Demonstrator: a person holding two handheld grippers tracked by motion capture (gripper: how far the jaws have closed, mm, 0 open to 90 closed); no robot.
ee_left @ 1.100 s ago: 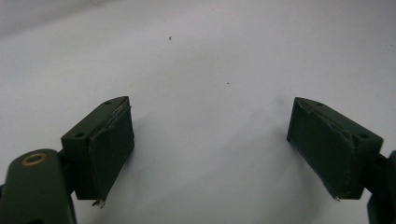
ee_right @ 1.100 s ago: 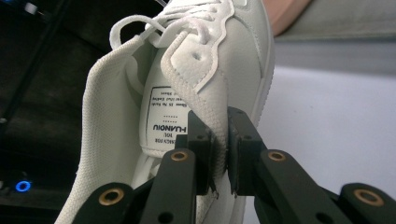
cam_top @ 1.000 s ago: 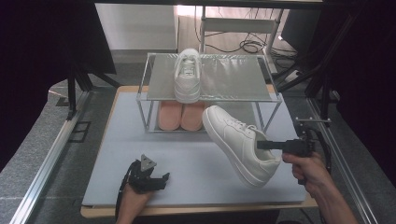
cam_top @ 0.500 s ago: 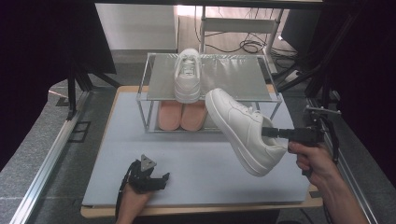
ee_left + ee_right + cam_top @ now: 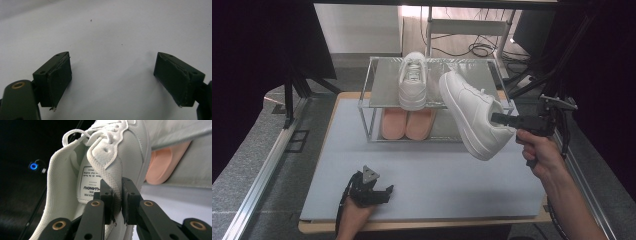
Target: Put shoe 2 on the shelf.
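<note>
Right now, ahead of your right gripper stands the two-level rack, one white sneaker on its top shelf and a pair of pink insoles below. Your right gripper's jaws are clamped on the collar of the other white sneaker, which hangs tilted in the air, toe toward the rack's top shelf. Your left gripper rests low over the grey mat, jaws spread wide with nothing between them.
</note>
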